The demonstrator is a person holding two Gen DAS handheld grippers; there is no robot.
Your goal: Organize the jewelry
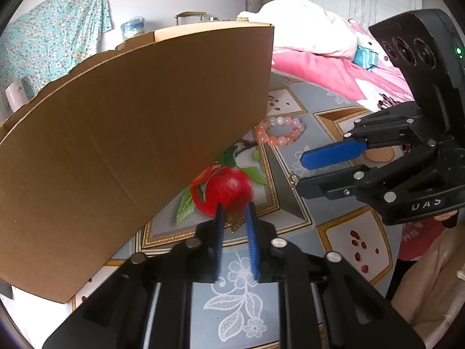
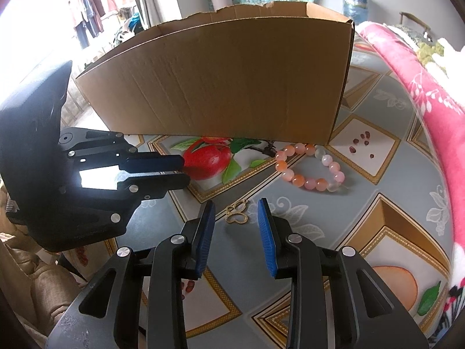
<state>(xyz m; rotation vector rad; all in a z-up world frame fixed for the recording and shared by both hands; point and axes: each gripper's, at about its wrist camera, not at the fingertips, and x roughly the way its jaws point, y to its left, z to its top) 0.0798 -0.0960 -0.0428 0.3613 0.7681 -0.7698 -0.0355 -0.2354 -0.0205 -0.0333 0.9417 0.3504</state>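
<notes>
A small gold ornament (image 1: pixel 234 221) sits between the blue pads of my left gripper (image 1: pixel 236 218), which looks shut on it over the printed apple. From the right wrist view the left gripper (image 2: pixel 183 168) shows its jaws almost together and hides the ornament. My right gripper (image 2: pixel 236 206) is open and low over the table. A gold butterfly pendant (image 2: pixel 237 214) lies flat between its fingertips, untouched. In the left wrist view only a gold loop of that pendant (image 1: pixel 293 178) peeks out by the right gripper (image 1: pixel 300 171). A pink and white bead bracelet (image 2: pixel 311 184) (image 1: pixel 279 140) lies by the box corner.
A tall open cardboard box (image 1: pixel 130 133) (image 2: pixel 221 87) stands just behind both grippers. The grey patterned tablecloth (image 2: pixel 305 261) covers the table. Pink bedding (image 2: pixel 430 110) (image 1: pixel 319 69) borders the table's right side. A person's beige clothing (image 1: pixel 430 290) is at the near edge.
</notes>
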